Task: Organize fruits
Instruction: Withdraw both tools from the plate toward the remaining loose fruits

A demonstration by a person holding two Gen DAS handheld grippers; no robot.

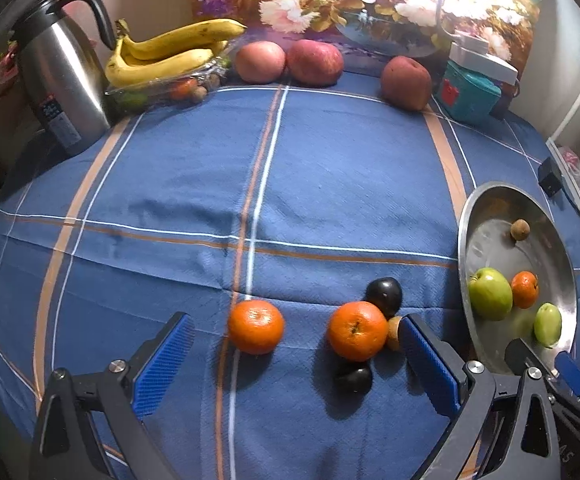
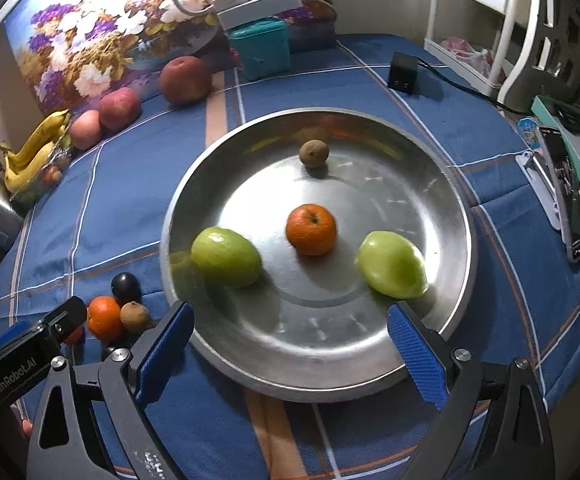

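- The metal bowl sits on the blue checked cloth of the desk and already holds four fruits: a green apple at the left, a small orange in the middle, a second green apple at the right, and a little brown fruit toward the far side.
- The right tool hangs over the near rim of the bowl with its blue pads spread wide and nothing between them; the second green apple lies just beyond its right pad, not touched. By my reading, a drop-off into the bowl is finished.
- The left tool is also spread wide and empty, tilted down over the loose fruit left on the cloth.
- Between and just ahead of its pads lie one orange on its own and another orange crowded by two dark plums and a small brown fruit, which is just beside the right pad.
- The step in hand looks like the next pick-up, and the lone orange seems the easiest choice.
- That calls for lowering the left tool so the pads straddle the orange, then pinching gently, since a round fruit may roll away.
- The crowded orange would need care not to knock its neighbours.
- Bananas and red apples remain at the far edge.
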